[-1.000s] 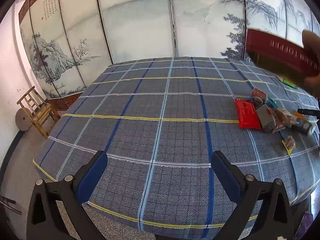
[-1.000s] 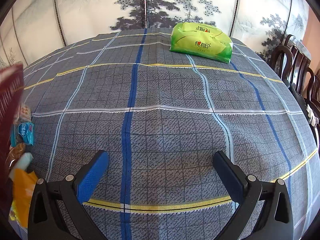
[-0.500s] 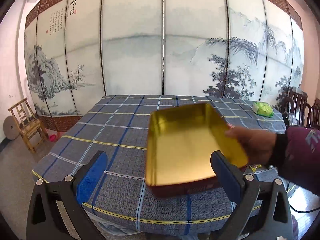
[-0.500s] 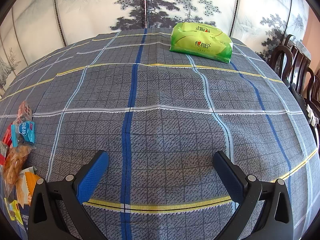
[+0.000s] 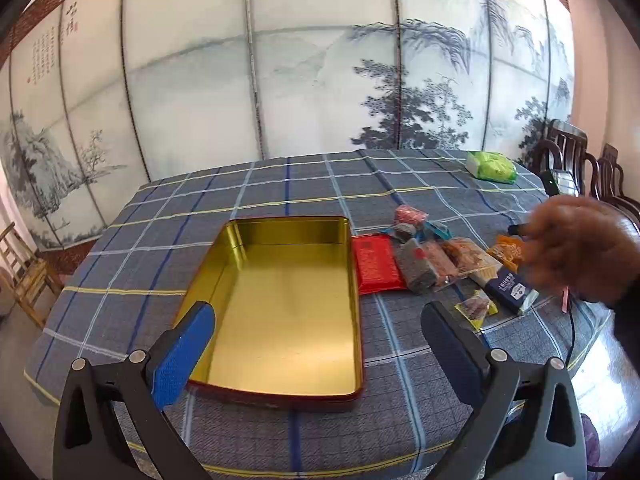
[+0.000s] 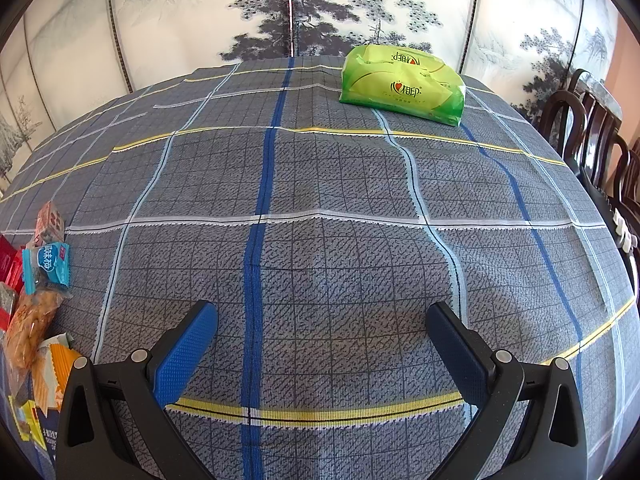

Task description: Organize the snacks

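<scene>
An empty gold-lined tin [image 5: 280,304] with red outer walls rests on the plaid tablecloth [image 5: 400,408], straight ahead of my open left gripper [image 5: 318,340]. To its right lies a pile of snack packets: a red pack [image 5: 374,264], a dark grey one [image 5: 416,270], an orange one [image 5: 510,250] and a navy box [image 5: 508,290]. A person's blurred hand [image 5: 576,248] hovers over the pile. My right gripper [image 6: 320,340] is open over bare cloth, with the snack packets [image 6: 34,320] at its far left.
A green tissue pack [image 6: 402,84] lies at the table's far right. Dark wooden chairs [image 6: 592,128] stand along the right edge. A painted folding screen [image 5: 280,80] stands behind the table, and a small wooden chair [image 5: 24,268] on the floor at left.
The person's hand carried the tin in front of the left gripper, set it down on the cloth left of the snacks, and drew back to the right. The right gripper has not moved.
</scene>
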`<control>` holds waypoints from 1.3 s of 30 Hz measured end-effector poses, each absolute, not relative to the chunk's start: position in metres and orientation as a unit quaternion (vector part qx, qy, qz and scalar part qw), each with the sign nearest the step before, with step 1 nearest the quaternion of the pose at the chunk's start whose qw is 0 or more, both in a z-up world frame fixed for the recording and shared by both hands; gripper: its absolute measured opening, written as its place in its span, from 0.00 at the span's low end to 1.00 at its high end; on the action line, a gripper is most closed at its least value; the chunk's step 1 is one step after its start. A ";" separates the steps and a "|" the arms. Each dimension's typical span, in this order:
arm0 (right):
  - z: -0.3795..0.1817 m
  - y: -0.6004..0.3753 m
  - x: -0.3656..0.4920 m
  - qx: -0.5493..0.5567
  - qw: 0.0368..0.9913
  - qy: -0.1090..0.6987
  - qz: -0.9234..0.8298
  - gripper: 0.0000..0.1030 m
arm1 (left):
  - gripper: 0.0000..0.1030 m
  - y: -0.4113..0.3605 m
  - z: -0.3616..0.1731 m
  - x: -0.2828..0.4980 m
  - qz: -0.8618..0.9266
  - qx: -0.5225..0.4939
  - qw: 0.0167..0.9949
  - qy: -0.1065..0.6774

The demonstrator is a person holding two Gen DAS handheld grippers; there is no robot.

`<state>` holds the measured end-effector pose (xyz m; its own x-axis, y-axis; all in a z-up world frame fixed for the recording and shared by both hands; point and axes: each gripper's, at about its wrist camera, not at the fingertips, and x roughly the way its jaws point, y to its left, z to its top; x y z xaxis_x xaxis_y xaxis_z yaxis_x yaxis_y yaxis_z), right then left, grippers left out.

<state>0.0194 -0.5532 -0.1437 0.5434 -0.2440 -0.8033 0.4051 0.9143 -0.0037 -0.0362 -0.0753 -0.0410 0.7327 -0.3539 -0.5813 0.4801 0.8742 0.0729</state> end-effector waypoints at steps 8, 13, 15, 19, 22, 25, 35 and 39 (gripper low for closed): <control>-0.144 -0.553 0.019 0.091 0.874 0.440 -0.186 1.00 | 1.00 -0.162 -0.058 -0.037 -0.264 0.144 0.908 0.292; -0.144 -0.552 0.020 0.095 0.872 0.439 -0.193 1.00 | 1.00 -0.192 -0.070 -0.034 -0.251 0.157 0.903 0.313; -0.143 -0.552 0.022 0.096 0.871 0.440 -0.196 1.00 | 1.00 -0.197 -0.073 -0.033 -0.253 0.157 0.899 0.322; -0.133 -0.554 0.009 0.122 0.870 0.436 -0.195 0.98 | 1.00 -0.208 -0.081 -0.032 -0.248 0.169 0.895 0.330; -0.106 -0.519 -0.034 0.130 0.913 0.351 -0.162 0.97 | 1.00 -0.213 -0.088 -0.031 -0.246 0.172 0.892 0.338; -0.084 -0.468 -0.073 0.093 0.945 0.291 -0.114 0.99 | 1.00 -0.216 -0.094 -0.029 -0.247 0.169 0.887 0.352; -0.076 -0.436 -0.113 0.113 0.954 0.257 -0.101 0.99 | 1.00 -0.224 -0.105 -0.031 -0.244 0.170 0.880 0.370; -0.079 -0.435 -0.113 0.101 0.954 0.259 -0.108 0.99 | 1.00 -0.222 -0.104 -0.032 -0.244 0.169 0.882 0.366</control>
<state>-0.1131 -0.4347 -0.0792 0.8424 -0.1541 -0.5163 0.2589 0.9561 0.1370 -0.0321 -0.2218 -0.1040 0.6126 -0.3073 -0.7282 0.5545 0.8236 0.1189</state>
